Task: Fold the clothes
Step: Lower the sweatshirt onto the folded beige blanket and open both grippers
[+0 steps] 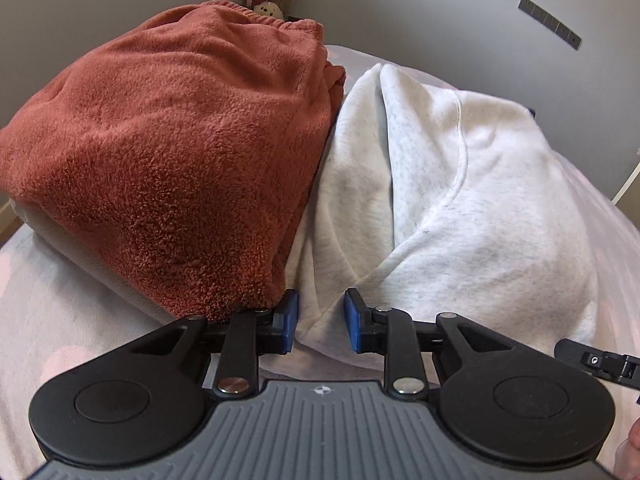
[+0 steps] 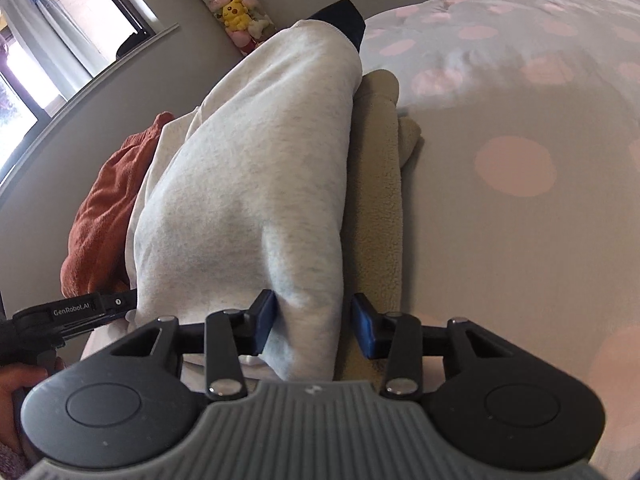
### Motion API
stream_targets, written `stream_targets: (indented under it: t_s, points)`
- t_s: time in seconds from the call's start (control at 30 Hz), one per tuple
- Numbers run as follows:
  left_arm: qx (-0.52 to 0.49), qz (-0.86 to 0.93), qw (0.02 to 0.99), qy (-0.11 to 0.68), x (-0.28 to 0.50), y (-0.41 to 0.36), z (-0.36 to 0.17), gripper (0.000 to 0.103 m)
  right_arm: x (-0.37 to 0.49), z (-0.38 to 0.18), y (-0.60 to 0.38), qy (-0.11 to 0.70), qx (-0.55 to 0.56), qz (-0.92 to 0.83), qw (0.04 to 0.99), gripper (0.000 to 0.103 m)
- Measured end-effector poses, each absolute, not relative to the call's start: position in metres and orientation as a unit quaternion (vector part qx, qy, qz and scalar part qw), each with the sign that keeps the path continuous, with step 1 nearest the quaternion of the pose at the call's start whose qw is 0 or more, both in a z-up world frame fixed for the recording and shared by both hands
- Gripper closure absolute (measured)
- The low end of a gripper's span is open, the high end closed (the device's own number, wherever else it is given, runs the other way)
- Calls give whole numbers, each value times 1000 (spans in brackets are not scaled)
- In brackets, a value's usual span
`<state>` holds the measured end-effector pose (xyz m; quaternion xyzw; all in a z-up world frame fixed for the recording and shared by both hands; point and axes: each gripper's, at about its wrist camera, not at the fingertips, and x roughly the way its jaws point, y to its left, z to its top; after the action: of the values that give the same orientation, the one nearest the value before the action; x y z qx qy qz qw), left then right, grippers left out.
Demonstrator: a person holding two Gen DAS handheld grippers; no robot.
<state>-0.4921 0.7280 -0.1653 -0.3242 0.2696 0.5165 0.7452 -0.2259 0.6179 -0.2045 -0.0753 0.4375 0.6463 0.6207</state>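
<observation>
Grey sweatshirt (image 1: 460,184) on dotted bedding (image 2: 520,128), touching rust fleece (image 1: 168,136). My left gripper (image 1: 321,322) open over hem; right gripper (image 2: 313,326) straddles fold — looks unclamped. Risk: left pinches fleece too, drags both.

The right gripper (image 2: 312,326), black with blue pads, straddles the near end of a folded, pale grey fleece sweatshirt (image 2: 248,184); its left pad touches the fabric while the right pad stands clear, beside a cream, nubbly folded garment (image 2: 380,208) that lies just under and to the right of the sweatshirt. Both rest on a pale bedcover with large pink dots (image 2: 516,168), and a rust-orange fleece garment (image 2: 104,216) sits against the sweatshirt's left side. At lower left the other black gripper (image 2: 80,312) (held by a hand (image 2: 20,384)) reaches in toward the sweatshirt's edge.
</observation>
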Motion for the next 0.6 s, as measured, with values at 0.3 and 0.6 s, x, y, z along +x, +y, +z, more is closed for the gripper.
stream_targets:
  t_s: [0.3,0.6]
  points:
    - [-320,526,739,273,-492,723,-164,79,-229,-203,610,422,-105,650,624,58]
    - [-327,534,735,260,-509,685,-126,77,-226,-166,570,401,-104,654,633,57]
